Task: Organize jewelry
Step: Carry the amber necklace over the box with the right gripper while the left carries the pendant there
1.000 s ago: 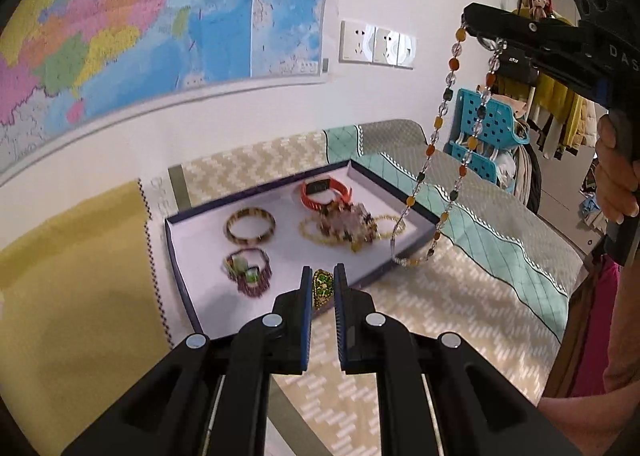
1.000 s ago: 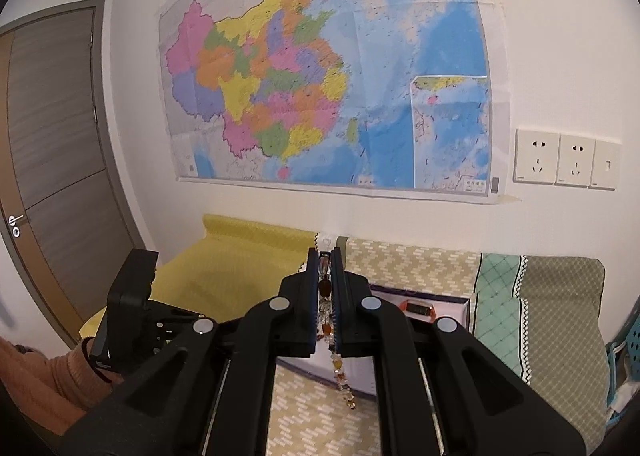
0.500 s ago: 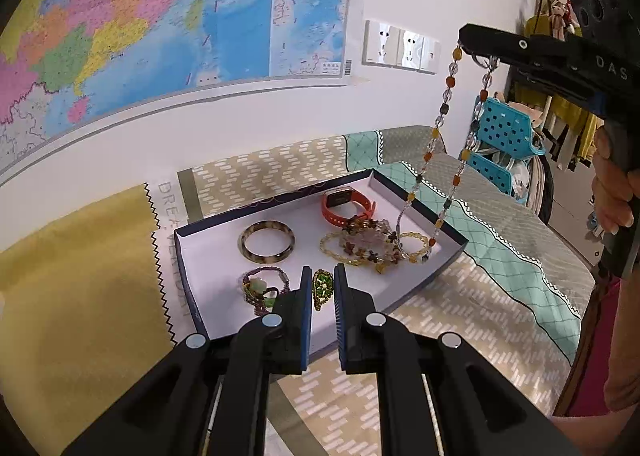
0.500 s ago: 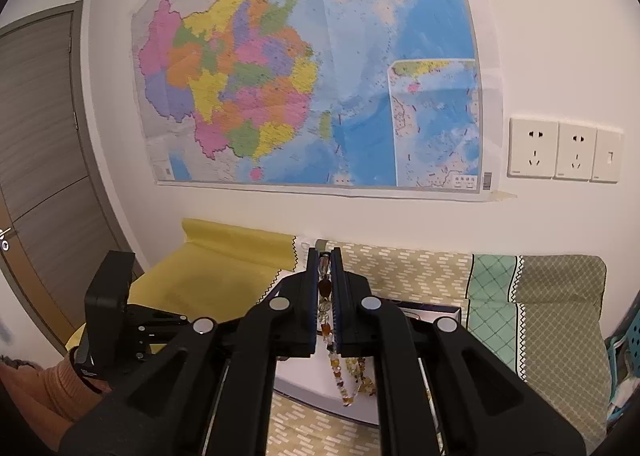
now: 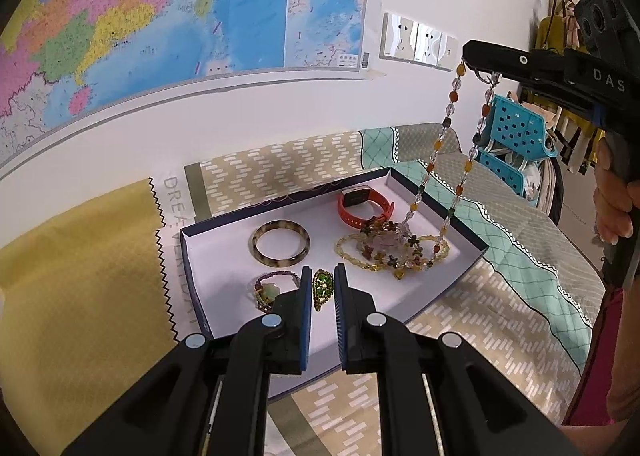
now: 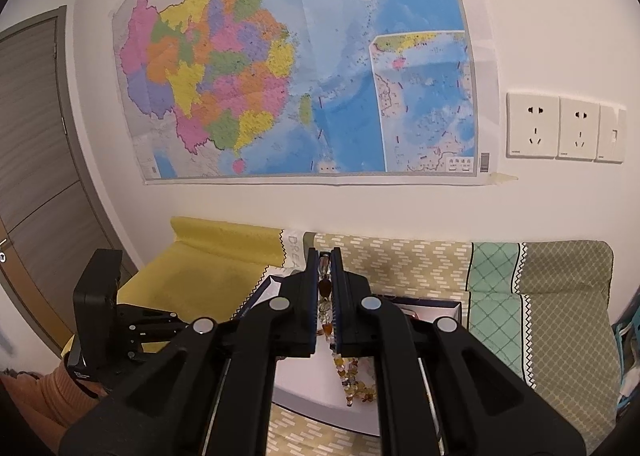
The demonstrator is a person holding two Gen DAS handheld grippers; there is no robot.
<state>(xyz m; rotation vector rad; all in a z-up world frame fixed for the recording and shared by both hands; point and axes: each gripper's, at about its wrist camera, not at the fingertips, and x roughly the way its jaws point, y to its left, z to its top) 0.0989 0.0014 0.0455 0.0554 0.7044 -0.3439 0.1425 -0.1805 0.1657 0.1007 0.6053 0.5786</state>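
A shallow white box with dark blue walls lies on the patterned cloth. It holds a tortoiseshell bangle, an orange watch, a yellow bead pile, a purple-green bracelet and a green brooch. My right gripper is shut on a long bead necklace, which hangs with its lower end touching the bead pile. In the right wrist view the necklace sits between the fingers. My left gripper is nearly closed and empty, just above the brooch.
A wall map and sockets hang behind the table. Yellow cloth lies left of the box, teal and grey cloth to the right. A blue plastic rack stands at the far right. A door is at left.
The right gripper carried the hanging necklace from outside the box's right edge to over the box, and its lower end now rests on the bead pile. The left gripper moved slightly forward.
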